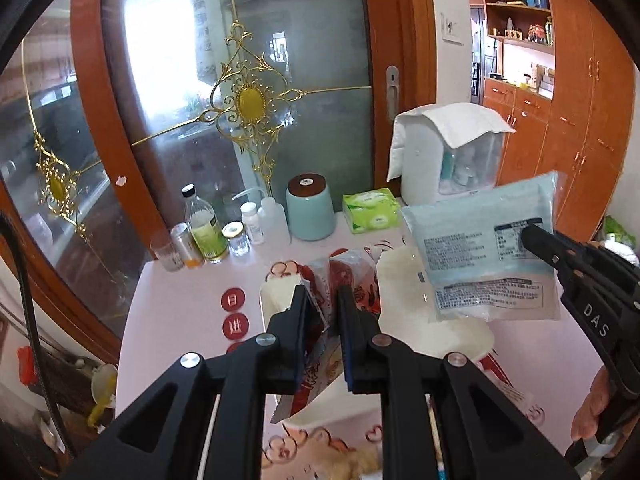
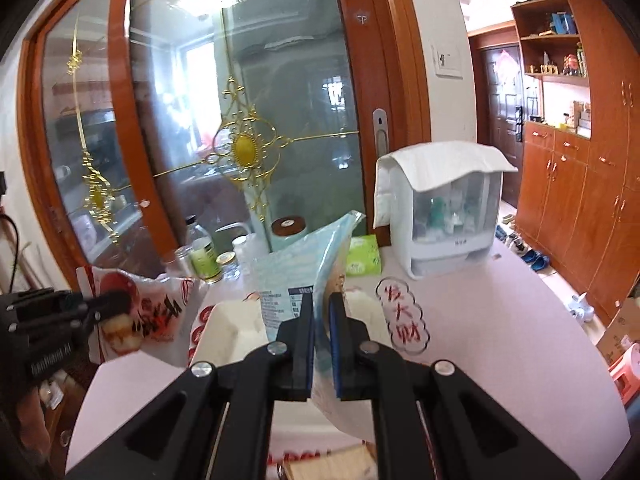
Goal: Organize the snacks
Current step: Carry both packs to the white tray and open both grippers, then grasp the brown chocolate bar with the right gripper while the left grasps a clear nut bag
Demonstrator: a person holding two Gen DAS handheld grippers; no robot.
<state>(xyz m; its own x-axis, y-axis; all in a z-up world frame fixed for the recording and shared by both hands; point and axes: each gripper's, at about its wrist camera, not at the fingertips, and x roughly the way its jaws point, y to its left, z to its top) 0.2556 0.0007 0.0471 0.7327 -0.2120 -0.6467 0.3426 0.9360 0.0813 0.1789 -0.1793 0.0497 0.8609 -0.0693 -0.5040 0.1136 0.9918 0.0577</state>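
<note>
Left tool (image 1: 320, 300) clamped tight on crinkly red-and-white snack packet (image 1: 352, 276); right tool (image 2: 320, 312) clamped tight on pale-blue plastic snack pouch (image 2: 296, 264). Both raised above white moulded tray (image 1: 404, 272), probably for sorting into it.

Right claw (image 2: 321, 322) pinches a pale blue packet (image 2: 298, 256), probably snacks.

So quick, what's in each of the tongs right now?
Left tongs: closed on the red snack bag.
Right tongs: closed on the light blue packet.
</note>
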